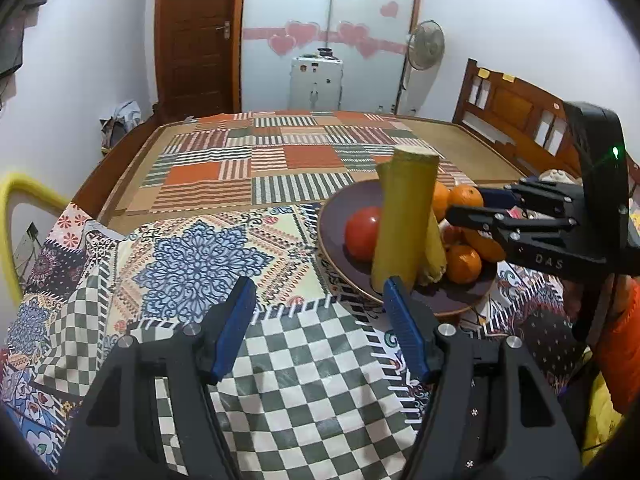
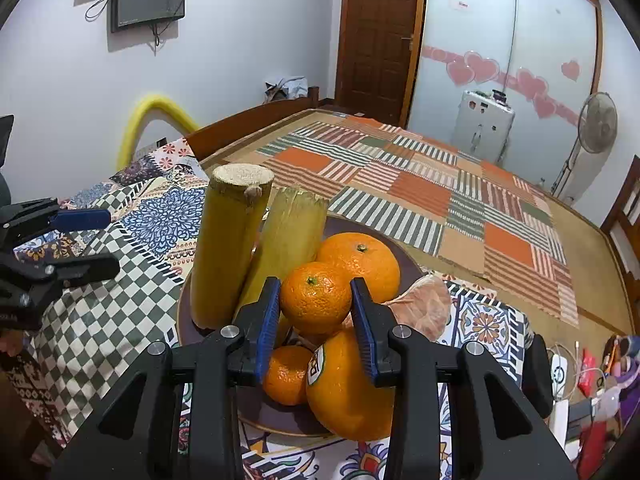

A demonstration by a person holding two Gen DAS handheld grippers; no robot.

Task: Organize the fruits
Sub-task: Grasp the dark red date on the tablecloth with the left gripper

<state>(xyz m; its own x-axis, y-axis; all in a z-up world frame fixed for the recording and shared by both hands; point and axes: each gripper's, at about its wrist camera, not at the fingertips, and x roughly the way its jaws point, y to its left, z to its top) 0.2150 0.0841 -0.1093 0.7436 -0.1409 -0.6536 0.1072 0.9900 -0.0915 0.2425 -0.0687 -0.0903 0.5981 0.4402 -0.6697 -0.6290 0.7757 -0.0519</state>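
A dark bowl [image 1: 332,216] [image 2: 408,264] on the patterned cloth holds two upright yellow-green cane pieces [image 1: 404,216] [image 2: 228,240], a red fruit [image 1: 362,232], several oranges and a peeled citrus segment [image 2: 424,308]. My right gripper [image 2: 316,280] [image 1: 466,206] hangs over the bowl, its blue pads shut on a small orange [image 2: 316,298] [image 1: 465,196] above the pile. A large orange with a sticker [image 2: 348,392] lies below it. My left gripper [image 1: 319,282] [image 2: 113,240] stands open and empty over the checkered cloth, just in front of the bowl's near rim.
Behind the bowl lies a bed-sized surface with a striped patchwork mat [image 1: 280,160]. A wooden headboard [image 1: 516,112] rises at the right. A yellow padded bar [image 1: 24,188] curves at the left edge. Cables and small items [image 2: 592,372] lie right of the bowl.
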